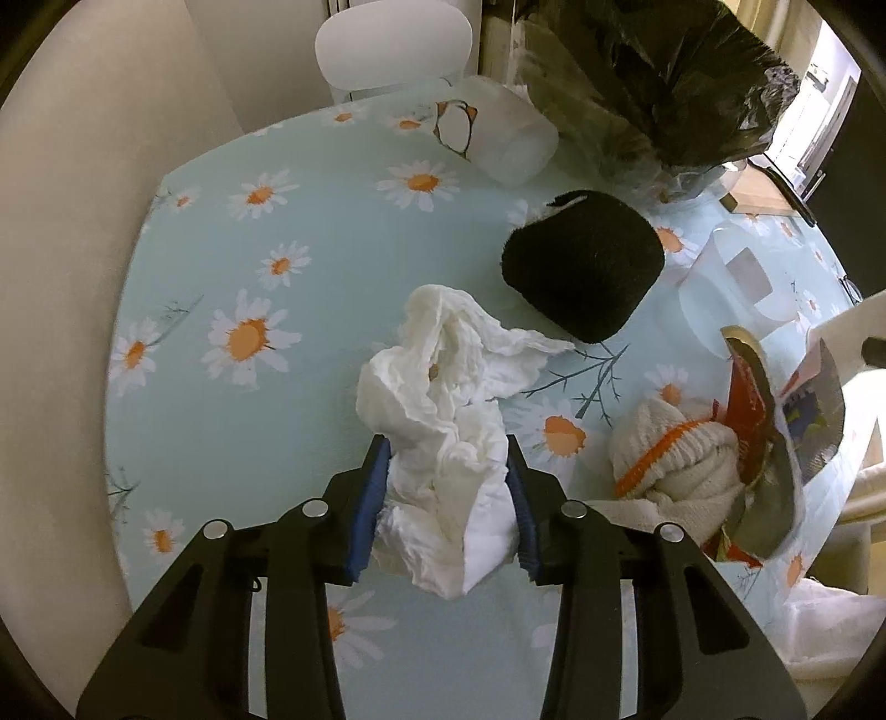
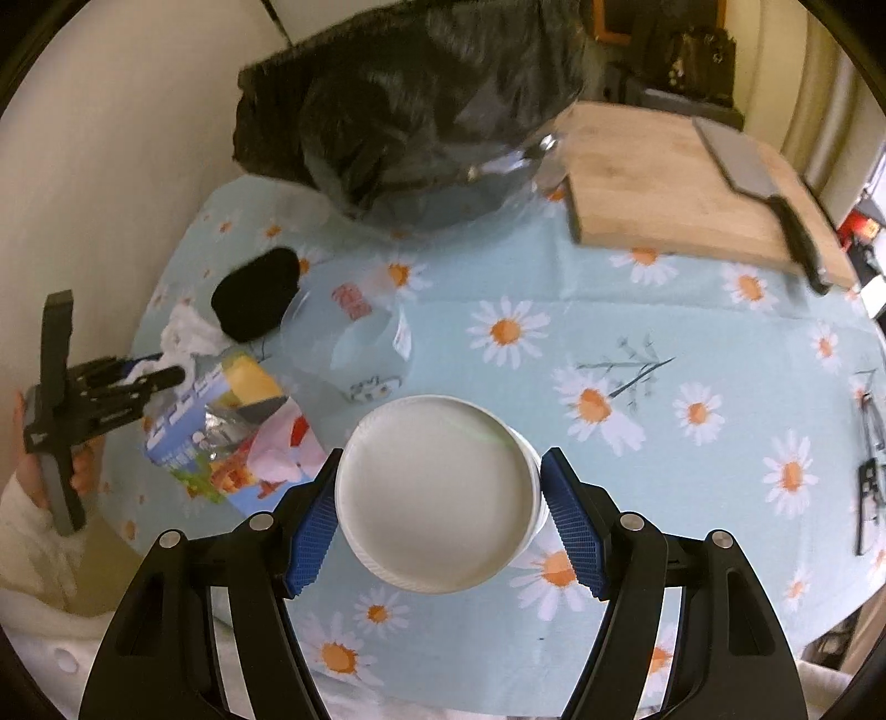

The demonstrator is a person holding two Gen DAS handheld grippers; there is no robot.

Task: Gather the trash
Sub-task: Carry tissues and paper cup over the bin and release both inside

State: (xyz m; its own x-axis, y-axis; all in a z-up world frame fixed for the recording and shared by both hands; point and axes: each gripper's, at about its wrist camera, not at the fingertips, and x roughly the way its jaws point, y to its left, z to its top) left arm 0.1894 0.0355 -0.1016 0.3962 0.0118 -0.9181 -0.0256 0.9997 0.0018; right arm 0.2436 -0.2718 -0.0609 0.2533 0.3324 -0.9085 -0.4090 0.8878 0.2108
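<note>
Left tool (image 1: 449, 443) clamped, right tool (image 2: 440, 459) wide, both angled steeply downward.

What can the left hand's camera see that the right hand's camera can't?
Only the left view: the white chair and a rolled cloth, with the left gripper shut on the tissue. Only the right view: the cutting board, the knife and the paper cup between the right gripper's jaws. Both: the black bag and the daisy tablecloth.

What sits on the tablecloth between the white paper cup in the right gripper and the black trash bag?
In the right wrist view, a clear plastic container lies between the white paper cup and the black trash bag.
</note>
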